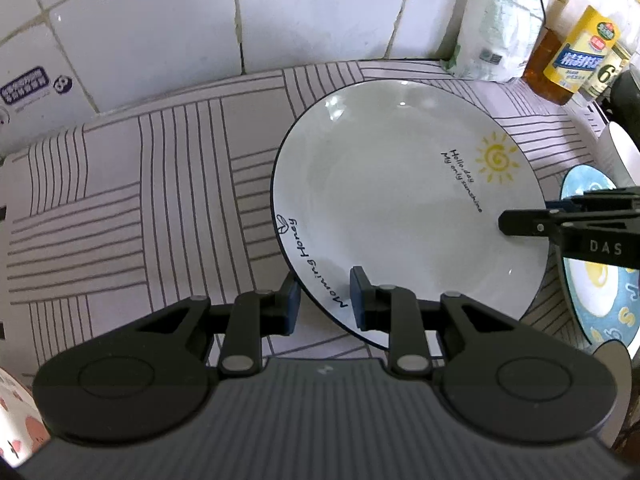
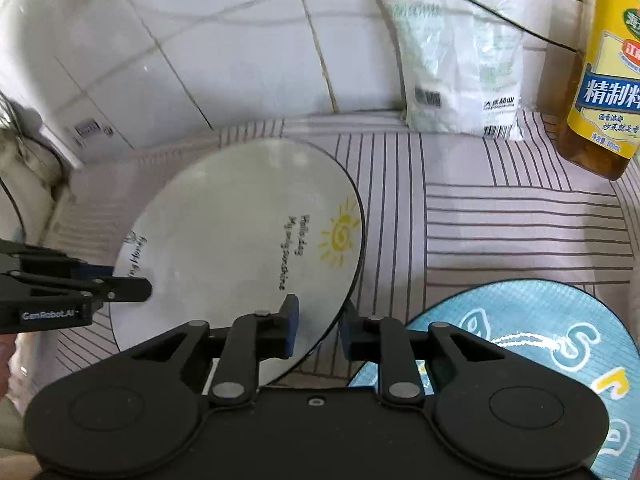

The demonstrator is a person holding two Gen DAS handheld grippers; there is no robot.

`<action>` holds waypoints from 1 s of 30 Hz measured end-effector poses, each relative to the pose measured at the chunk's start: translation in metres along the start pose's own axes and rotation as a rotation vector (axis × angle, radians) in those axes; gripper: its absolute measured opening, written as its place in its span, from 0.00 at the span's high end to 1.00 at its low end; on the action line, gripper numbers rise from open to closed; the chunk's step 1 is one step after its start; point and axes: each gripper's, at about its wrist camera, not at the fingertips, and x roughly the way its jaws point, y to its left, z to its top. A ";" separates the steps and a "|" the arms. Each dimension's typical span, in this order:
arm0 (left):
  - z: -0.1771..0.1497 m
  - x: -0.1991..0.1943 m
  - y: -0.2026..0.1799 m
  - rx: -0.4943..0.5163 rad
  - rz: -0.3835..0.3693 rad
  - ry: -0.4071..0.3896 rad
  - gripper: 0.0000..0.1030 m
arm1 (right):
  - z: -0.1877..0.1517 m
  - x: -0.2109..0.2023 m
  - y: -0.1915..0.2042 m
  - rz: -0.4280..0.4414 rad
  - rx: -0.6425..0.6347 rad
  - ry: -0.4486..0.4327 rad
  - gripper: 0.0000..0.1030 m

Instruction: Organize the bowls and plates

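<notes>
The left hand-held gripper (image 1: 324,300) straddles the near rim of a white plate (image 1: 400,200), one blue-padded finger outside the rim and one over the plate's inner face, with a gap visible between pads and rim. The plate bears a yellow sun and dark lettering and rests on the striped tabletop (image 1: 160,184). To the right, the right hand-held gripper (image 1: 516,222) reaches over the plate's far-right edge. Beyond it lies a blue patterned plate (image 1: 600,312). Ahead to the right stand a white bag (image 1: 496,28) and a yellow-labelled bottle (image 1: 576,56) against the tiled wall (image 1: 160,20).
</notes>
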 end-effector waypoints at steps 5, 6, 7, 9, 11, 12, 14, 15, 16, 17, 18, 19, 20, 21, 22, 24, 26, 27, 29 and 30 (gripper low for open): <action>0.000 -0.005 0.005 -0.048 0.011 0.021 0.75 | 0.002 0.005 -0.003 0.008 0.026 0.037 0.69; -0.001 -0.011 0.006 -0.058 0.014 0.023 0.73 | 0.002 0.004 -0.002 0.005 0.027 0.044 0.65; -0.002 -0.018 0.007 -0.056 0.018 0.021 0.73 | 0.003 0.002 -0.001 0.002 0.036 0.042 0.62; -0.005 -0.032 0.006 -0.042 0.027 0.007 0.67 | 0.003 -0.010 0.002 0.003 0.054 0.011 0.48; -0.009 -0.046 0.005 -0.033 0.028 -0.009 0.60 | 0.000 -0.027 0.007 0.009 0.044 -0.039 0.46; -0.011 -0.053 0.006 -0.032 0.024 -0.017 0.58 | -0.002 -0.036 0.010 0.009 0.032 -0.061 0.42; -0.014 -0.065 0.003 -0.033 0.028 -0.016 0.54 | -0.008 -0.057 0.015 0.005 0.011 -0.106 0.40; -0.016 -0.070 0.000 -0.030 0.030 -0.004 0.52 | -0.011 -0.068 0.018 0.007 0.004 -0.128 0.40; -0.018 -0.074 -0.003 -0.028 0.030 0.004 0.52 | -0.014 -0.078 0.019 0.019 0.001 -0.148 0.40; -0.019 -0.079 -0.006 -0.029 0.032 0.007 0.52 | -0.020 -0.090 0.018 0.049 0.004 -0.175 0.40; -0.021 -0.085 -0.009 -0.030 0.028 0.004 0.51 | -0.026 -0.100 0.017 0.076 0.012 -0.199 0.40; -0.023 -0.092 -0.013 -0.025 0.017 -0.001 0.51 | -0.031 -0.110 0.016 0.087 0.025 -0.217 0.40; -0.025 -0.098 -0.017 -0.019 0.010 -0.003 0.51 | -0.038 -0.118 0.015 0.092 0.041 -0.235 0.40; -0.026 -0.104 -0.023 -0.010 0.012 -0.005 0.51 | -0.045 -0.127 0.014 0.098 0.056 -0.251 0.40; -0.028 -0.110 -0.029 0.004 0.014 -0.013 0.51 | -0.051 -0.135 0.014 0.100 0.063 -0.261 0.40; -0.031 -0.121 -0.042 0.027 0.003 -0.032 0.51 | -0.064 -0.154 0.016 0.087 0.054 -0.282 0.40; -0.033 -0.130 -0.053 0.042 -0.010 -0.041 0.50 | -0.075 -0.173 0.019 0.078 0.031 -0.318 0.40; -0.033 -0.134 -0.059 0.047 -0.014 -0.043 0.50 | -0.080 -0.182 0.020 0.069 0.027 -0.331 0.40; -0.036 -0.143 -0.073 0.067 -0.021 -0.047 0.46 | -0.090 -0.199 0.022 0.043 0.020 -0.359 0.39; -0.036 -0.148 -0.080 0.078 -0.026 -0.053 0.42 | -0.093 -0.206 0.022 0.027 0.016 -0.371 0.36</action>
